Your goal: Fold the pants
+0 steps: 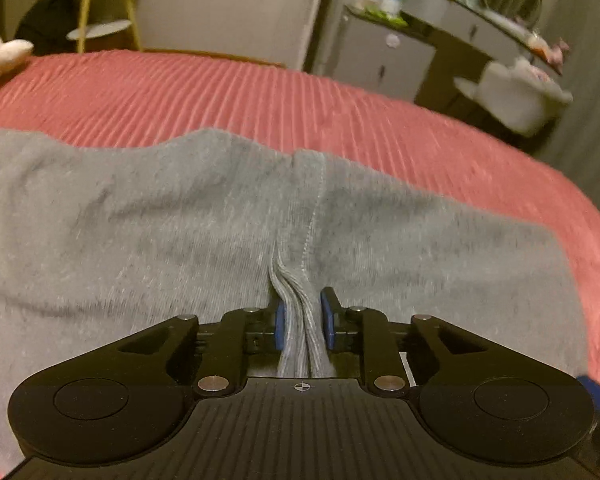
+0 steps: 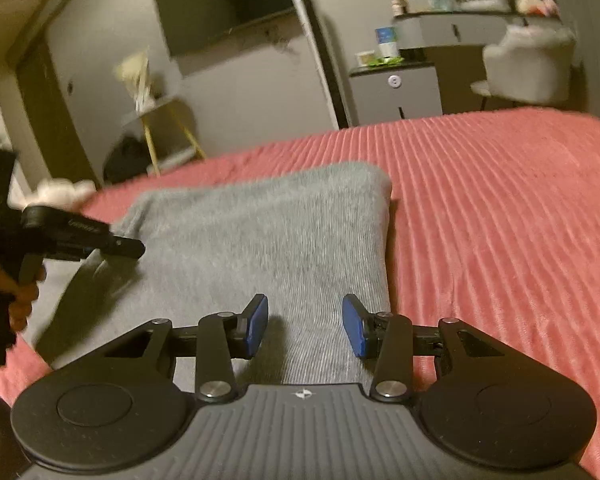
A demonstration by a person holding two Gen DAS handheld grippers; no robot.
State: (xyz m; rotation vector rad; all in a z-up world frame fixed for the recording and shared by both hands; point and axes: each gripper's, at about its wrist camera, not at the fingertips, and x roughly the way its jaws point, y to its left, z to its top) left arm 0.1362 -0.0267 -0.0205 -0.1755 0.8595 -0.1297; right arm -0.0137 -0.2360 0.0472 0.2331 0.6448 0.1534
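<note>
Grey pants (image 1: 148, 220) lie spread on a pink ribbed bedspread (image 1: 220, 92). My left gripper (image 1: 303, 320) is shut on a bunched edge of the pants, with several fabric layers pinched between its blue pads (image 1: 280, 326). In the right wrist view the pants (image 2: 260, 232) lie folded, with a rounded far edge. My right gripper (image 2: 305, 326) is open and empty, just above the near part of the pants. The left gripper (image 2: 100, 240) shows at the left edge of that view, held by a hand at the pants' left side.
A yellow-legged side table (image 2: 160, 124) and a dark bag stand beyond the bed. A grey cabinet (image 2: 396, 96), a desk with small items and a white chair (image 2: 528, 68) stand to the right. A white plush thing (image 1: 0, 56) lies at the bed's far left.
</note>
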